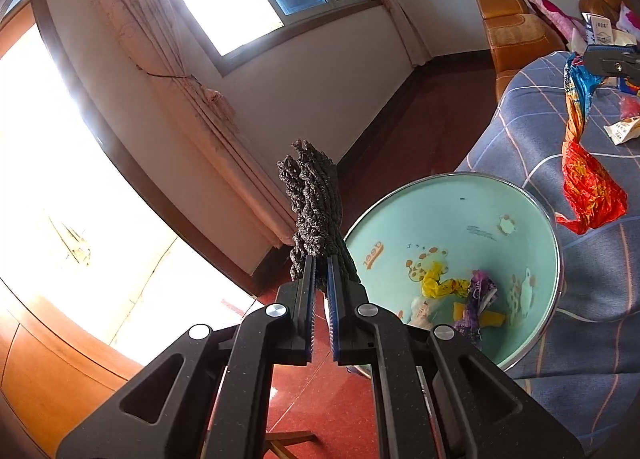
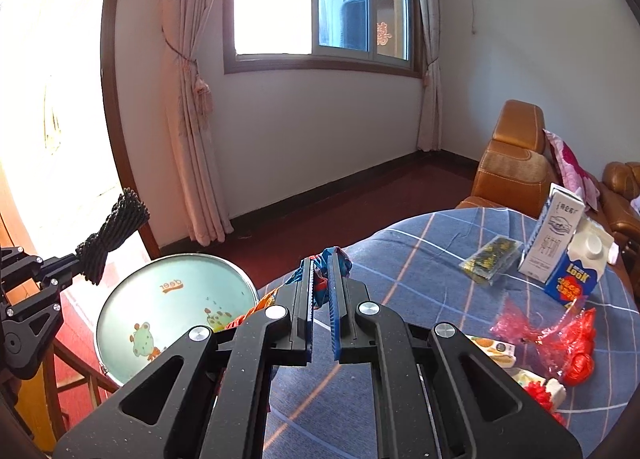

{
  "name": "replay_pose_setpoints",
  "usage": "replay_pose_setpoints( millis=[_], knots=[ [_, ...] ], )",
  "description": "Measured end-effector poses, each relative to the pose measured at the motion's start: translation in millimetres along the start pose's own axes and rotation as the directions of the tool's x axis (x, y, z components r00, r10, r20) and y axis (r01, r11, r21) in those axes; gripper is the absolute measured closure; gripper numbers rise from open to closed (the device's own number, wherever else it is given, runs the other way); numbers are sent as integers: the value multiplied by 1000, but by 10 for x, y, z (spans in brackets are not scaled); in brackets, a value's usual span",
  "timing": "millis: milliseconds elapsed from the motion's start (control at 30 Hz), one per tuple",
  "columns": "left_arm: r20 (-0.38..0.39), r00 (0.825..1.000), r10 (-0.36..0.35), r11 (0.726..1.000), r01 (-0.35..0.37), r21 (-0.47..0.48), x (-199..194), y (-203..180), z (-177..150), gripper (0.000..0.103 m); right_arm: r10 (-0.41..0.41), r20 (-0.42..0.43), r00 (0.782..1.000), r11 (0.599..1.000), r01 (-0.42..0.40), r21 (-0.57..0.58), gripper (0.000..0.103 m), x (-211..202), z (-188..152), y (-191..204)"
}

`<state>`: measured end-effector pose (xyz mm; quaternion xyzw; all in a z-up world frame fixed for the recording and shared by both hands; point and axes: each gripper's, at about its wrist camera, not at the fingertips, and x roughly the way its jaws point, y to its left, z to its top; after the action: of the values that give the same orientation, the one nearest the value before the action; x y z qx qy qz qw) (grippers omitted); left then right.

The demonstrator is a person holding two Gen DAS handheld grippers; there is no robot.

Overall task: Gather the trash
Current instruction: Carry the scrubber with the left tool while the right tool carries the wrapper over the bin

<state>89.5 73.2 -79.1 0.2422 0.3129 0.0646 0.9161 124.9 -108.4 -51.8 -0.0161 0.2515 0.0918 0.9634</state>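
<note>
My left gripper point(image 1: 321, 263) is shut on a dark crinkled wrapper point(image 1: 314, 203), held in the air just left of the mint-green basin point(image 1: 460, 195); both also show in the right wrist view, the gripper point(image 2: 76, 263) and the wrapper point(image 2: 114, 227). The basin point(image 2: 168, 283) holds several scraps, yellow point(image 1: 438, 285) and purple point(image 1: 480, 295). My right gripper point(image 2: 320, 263) is shut on a blue, orange and red foil bag point(image 2: 338, 259) at the table's edge. In the left wrist view the bag point(image 1: 588, 183) hangs long from the right gripper point(image 1: 612, 65).
The blue checked tablecloth point(image 2: 400, 259) carries a white milk carton point(image 2: 554, 235), a blue carton point(image 2: 576, 275), a green-gold packet point(image 2: 490, 259), red and pink plastic point(image 2: 560, 339) and small boxes point(image 2: 496, 351). Orange sofas point(image 2: 508, 167) stand behind. Red floor point(image 2: 340, 195) lies beyond.
</note>
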Motion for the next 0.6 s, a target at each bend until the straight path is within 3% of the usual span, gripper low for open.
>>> replay_pose_setpoints(
  millis=[600],
  knots=[
    [-28, 1000, 9, 1000, -9, -4, 183, 3, -15, 97, 24, -41, 999, 999, -26, -43, 96, 354, 26, 263]
  ],
)
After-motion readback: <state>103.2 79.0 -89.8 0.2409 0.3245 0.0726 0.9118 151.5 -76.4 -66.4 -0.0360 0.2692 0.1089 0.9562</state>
